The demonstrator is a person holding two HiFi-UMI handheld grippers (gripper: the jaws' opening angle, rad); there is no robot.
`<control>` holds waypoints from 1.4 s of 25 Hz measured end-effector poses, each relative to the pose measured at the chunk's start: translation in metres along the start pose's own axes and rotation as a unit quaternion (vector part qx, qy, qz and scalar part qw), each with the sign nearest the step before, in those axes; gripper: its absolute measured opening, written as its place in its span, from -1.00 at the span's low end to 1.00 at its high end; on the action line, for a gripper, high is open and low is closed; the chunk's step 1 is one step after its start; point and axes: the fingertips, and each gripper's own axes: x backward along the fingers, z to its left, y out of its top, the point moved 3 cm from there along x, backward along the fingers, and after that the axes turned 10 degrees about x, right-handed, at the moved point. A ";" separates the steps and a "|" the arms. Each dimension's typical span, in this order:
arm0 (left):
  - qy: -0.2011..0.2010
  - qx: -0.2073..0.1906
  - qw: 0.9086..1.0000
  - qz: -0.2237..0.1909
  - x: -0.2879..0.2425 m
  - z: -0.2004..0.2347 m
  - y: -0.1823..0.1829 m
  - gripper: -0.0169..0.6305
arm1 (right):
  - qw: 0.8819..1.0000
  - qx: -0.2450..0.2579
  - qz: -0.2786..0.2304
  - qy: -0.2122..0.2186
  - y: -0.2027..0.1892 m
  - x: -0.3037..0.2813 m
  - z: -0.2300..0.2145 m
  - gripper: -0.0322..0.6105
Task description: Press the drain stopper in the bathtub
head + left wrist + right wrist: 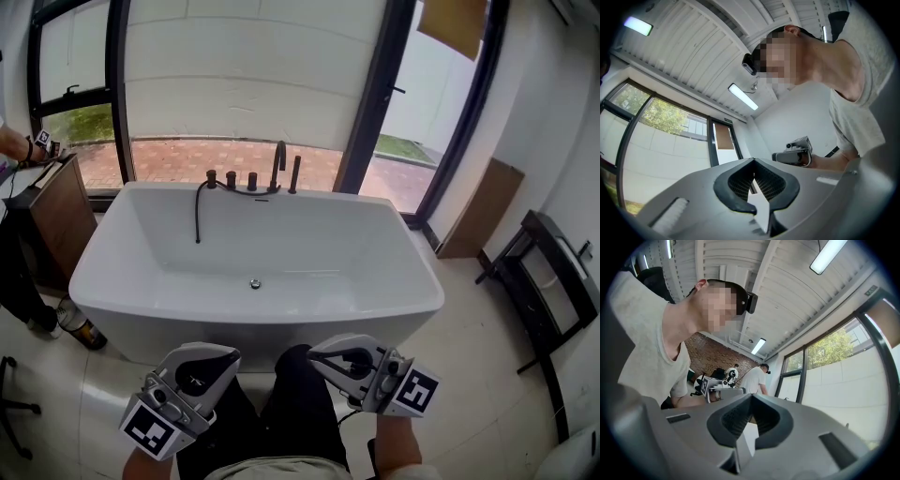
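The white freestanding bathtub [141, 272] stands before the window, and its small round metal drain stopper [254, 283] sits in the middle of the tub floor. Black taps and a spout [277, 169] stand on the far rim. Both grippers are held low, close to the body and well short of the tub, pointing upward. My left gripper [199, 367] and right gripper [349, 359] are shut with nothing in them. In the left gripper view the left gripper [753, 180] faces ceiling and the person; the right gripper [751, 417] does likewise.
A wooden cabinet [56, 211] stands left of the tub with a bottle [80, 328] on the floor beside it. A black rack [553, 291] and a leaning wooden board [478, 211] are at the right. Another person [757, 378] stands far behind.
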 end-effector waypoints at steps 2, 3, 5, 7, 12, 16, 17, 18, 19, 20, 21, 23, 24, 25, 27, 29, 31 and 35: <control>0.000 0.001 1.000 -0.003 0.000 0.000 0.000 -0.95 | 1.000 -0.001 0.004 0.000 -0.004 0.000 0.000 -0.90; 0.000 0.002 1.000 -0.003 0.001 0.000 0.000 -0.95 | 1.000 -0.002 0.006 0.000 -0.005 -0.001 0.001 -0.90; 0.000 0.003 1.000 -0.002 0.000 0.001 -0.001 -0.95 | 1.000 -0.003 0.009 0.003 -0.007 -0.002 0.001 -0.90; 0.000 0.004 1.000 0.002 -0.001 0.000 -0.003 -0.95 | 1.000 -0.001 0.010 0.005 -0.007 -0.003 0.002 -0.90; 0.002 0.004 1.000 0.007 0.000 0.002 -0.003 -0.95 | 1.000 0.000 0.009 0.011 -0.005 -0.007 0.007 -0.90; 0.008 0.005 1.000 0.006 -0.002 0.003 -0.004 -0.95 | 1.000 0.001 0.012 0.018 -0.009 -0.008 0.010 -0.90; 0.009 0.006 1.000 0.006 -0.002 0.003 -0.005 -0.95 | 1.000 0.002 0.014 0.020 -0.010 -0.008 0.010 -0.90; 0.010 0.006 1.000 0.007 -0.003 0.003 -0.006 -0.95 | 1.000 0.004 0.016 0.021 -0.012 -0.009 0.011 -0.90; 0.009 0.006 1.000 0.007 -0.003 0.003 -0.007 -0.95 | 1.000 0.007 0.018 0.022 -0.013 -0.009 0.012 -0.90; 0.008 0.006 1.000 0.008 -0.003 0.003 -0.007 -0.95 | 1.000 0.009 0.019 0.023 -0.013 -0.010 0.012 -0.90; 0.007 0.006 1.000 0.008 -0.003 0.003 -0.007 -0.95 | 0.999 0.011 0.020 0.024 -0.013 -0.010 0.013 -0.90; 0.006 0.005 1.000 0.007 -0.003 0.002 -0.006 -0.95 | 0.999 0.012 0.020 0.027 -0.013 -0.011 0.014 -0.90; 0.005 0.005 1.000 0.006 -0.003 0.003 -0.006 -0.95 | 0.999 0.013 0.020 0.029 -0.013 -0.012 0.015 -0.90; 0.004 0.005 1.000 0.006 -0.002 0.003 -0.006 -0.95 | 0.999 0.014 0.021 0.030 -0.014 -0.013 0.016 -0.90; 0.004 0.004 1.000 0.006 -0.001 0.003 -0.005 -0.95 | 0.999 0.016 0.024 0.033 -0.014 -0.014 0.017 -0.90; 0.004 0.003 1.000 0.005 -0.001 0.002 -0.005 -0.95 | 0.999 0.016 0.026 0.035 -0.015 -0.013 0.019 -0.90; 0.004 0.003 1.000 0.003 0.000 0.002 -0.004 -0.95 | 0.999 0.018 0.027 0.038 -0.016 -0.014 0.020 -0.90; 0.003 0.000 1.000 0.003 0.001 0.001 -0.004 -0.95 | 0.999 0.020 0.030 0.041 -0.018 -0.015 0.022 -0.90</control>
